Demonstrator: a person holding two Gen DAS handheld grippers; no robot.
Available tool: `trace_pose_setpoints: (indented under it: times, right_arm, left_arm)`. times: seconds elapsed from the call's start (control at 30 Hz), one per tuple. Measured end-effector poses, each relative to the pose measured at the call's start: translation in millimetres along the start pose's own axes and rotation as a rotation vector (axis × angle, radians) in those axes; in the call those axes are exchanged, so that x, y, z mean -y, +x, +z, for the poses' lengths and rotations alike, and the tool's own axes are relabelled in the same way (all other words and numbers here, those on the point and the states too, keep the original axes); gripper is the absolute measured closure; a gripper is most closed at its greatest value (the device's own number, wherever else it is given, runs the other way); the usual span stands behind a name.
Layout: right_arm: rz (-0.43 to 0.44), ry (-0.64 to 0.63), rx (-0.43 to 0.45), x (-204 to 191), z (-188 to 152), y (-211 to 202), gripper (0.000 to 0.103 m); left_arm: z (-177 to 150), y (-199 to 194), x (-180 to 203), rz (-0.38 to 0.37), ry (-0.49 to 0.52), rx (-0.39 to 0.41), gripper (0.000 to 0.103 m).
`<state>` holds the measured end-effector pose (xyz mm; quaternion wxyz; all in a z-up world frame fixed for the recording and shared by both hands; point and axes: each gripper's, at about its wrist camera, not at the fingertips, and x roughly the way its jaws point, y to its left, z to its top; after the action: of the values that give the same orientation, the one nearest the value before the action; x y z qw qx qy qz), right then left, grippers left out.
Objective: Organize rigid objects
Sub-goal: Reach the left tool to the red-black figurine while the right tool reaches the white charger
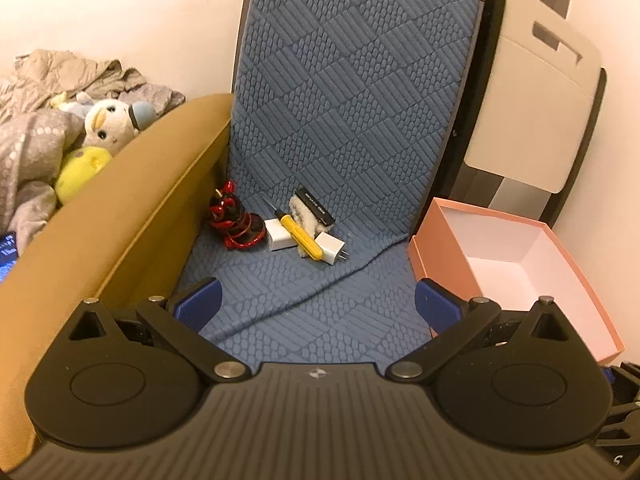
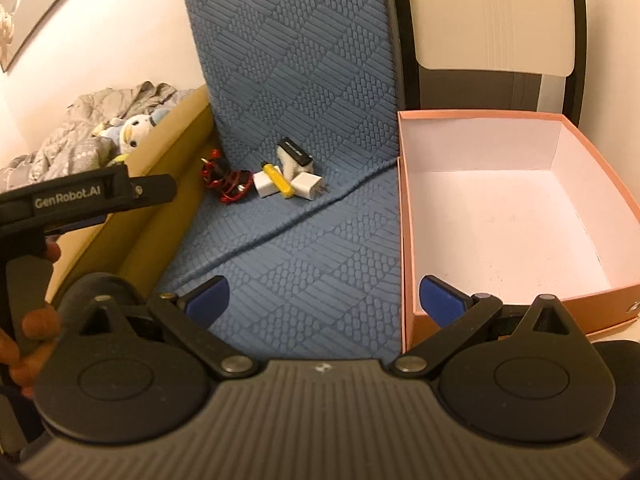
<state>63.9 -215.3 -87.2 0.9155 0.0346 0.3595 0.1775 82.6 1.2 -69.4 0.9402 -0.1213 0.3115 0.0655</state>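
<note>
Left claw (image 1: 316, 304) spread wide, nothing btwn its blue pads, hovering over the blue quilted seat cover (image 1: 344, 120). Right claw (image 2: 324, 300) also wide open & empty, its right pad just over the near wall of the pink box (image 2: 408, 240). Box sits on the seat's right side, white inside, no items in it. Small pile at the seat's back crease, well apart from both claws: yellow screwdriver (image 1: 301, 236) lying across two white chargers (image 1: 280, 238), black-topped eraser (image 1: 310, 210) behind, red/black cable tangle (image 1: 232, 218) to the left. Person's hand (image 2: 28, 332) grips the left tool's handle.
</note>
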Motion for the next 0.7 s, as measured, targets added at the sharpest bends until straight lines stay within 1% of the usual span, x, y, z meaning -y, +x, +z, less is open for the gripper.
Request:
trace_pose_setpoints:
  times: [0.13, 0.27, 0.33, 0.47, 0.6, 0.7]
  right_arm:
    - [0.010, -0.001, 0.017, 2, 5, 16, 0.000]
    - [-0.007, -0.006, 0.023, 7, 13, 35, 0.000]
    - [-0.023, 0.009, 0.032, 12, 19, 44, 0.000]
    - [-0.013, 0.030, 0.061, 20, 36, 58, 0.000]
    - [-0.028, 0.006, 0.105, 22, 54, 70, 0.000]
    - [-0.008, 0.004, 0.117, 22, 66, 83, 0.000]
  left_arm:
    - [1, 22, -3, -0.009, 0.001, 0.010, 0.000]
    - [6, 44, -4, -0.002, 0.003, 0.025, 0.000]
    - [10, 53, -7, -0.008, -0.002, 0.031, 0.000]
    - [20, 72, -12, -0.012, -0.022, 0.044, 0.000]
    - [32, 92, -17, 0.008, -0.043, 0.047, 0.000]
    - [40, 105, -24, 0.017, -0.060, 0.041, 0.000]
